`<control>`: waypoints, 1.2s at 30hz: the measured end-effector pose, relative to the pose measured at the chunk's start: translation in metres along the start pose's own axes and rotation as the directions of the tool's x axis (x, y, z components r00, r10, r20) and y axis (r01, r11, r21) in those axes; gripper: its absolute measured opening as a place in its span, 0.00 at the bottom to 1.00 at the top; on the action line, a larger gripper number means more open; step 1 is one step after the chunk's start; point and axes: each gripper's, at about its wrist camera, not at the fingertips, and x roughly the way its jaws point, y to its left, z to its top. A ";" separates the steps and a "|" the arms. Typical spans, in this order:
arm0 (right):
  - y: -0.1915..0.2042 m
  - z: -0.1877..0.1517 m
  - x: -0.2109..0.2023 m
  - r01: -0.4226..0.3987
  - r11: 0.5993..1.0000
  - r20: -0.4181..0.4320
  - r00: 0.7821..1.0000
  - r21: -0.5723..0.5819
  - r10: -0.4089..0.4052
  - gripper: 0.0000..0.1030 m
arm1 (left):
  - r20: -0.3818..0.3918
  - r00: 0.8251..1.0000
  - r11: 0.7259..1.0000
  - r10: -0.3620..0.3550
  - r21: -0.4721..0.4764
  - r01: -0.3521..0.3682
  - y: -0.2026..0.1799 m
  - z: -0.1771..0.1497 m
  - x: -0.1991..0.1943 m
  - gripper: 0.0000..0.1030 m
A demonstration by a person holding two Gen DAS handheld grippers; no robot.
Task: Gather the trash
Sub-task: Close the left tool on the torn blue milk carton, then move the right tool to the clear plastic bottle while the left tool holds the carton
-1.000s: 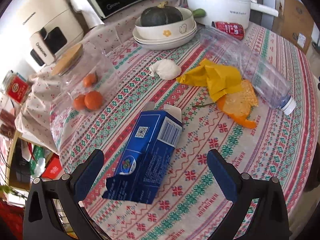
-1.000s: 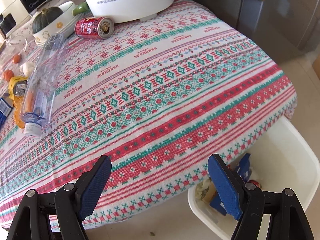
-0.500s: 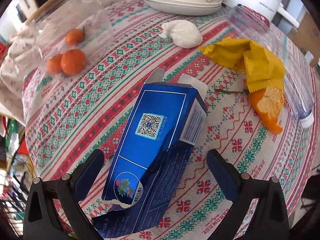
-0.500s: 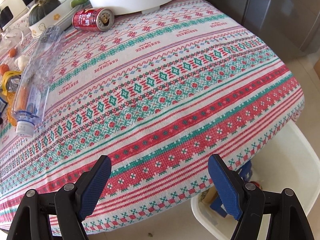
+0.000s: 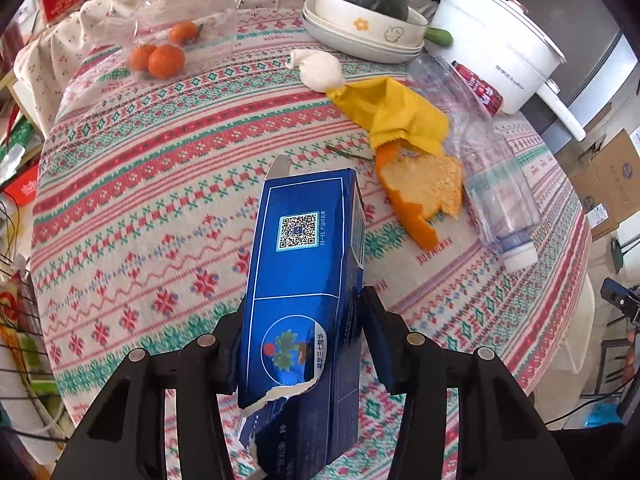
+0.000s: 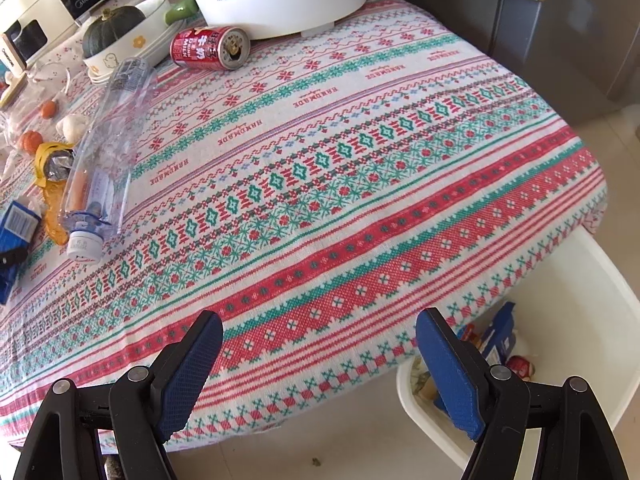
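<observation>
A torn blue carton lies on the patterned tablecloth, and my left gripper is closing on it, both pads against its long sides. Beyond it lie orange peel, a yellow wrapper, a white crumpled wad, a clear plastic bottle and a red can. My right gripper stands open and holds nothing, over the table's near edge. Beside it on the floor is a white bin holding some trash. The right wrist view also shows the bottle, the can and the carton.
A white electric pot, stacked bowls with a dark squash and a glass jar with tangerines stand along the table's far side. A cardboard box sits past the right edge, and clutter lies below the left edge.
My left gripper has dropped toward the blue carton, rolled into line with it and closed from wide open onto its sides. The right gripper has stayed open and hardly moved.
</observation>
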 end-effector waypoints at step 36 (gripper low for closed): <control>0.124 0.009 0.043 -0.239 0.971 0.059 0.970 0.015 0.237 0.81 | 0.111 0.967 0.963 -0.231 -0.119 0.244 -0.031 -0.048 -0.056 0.50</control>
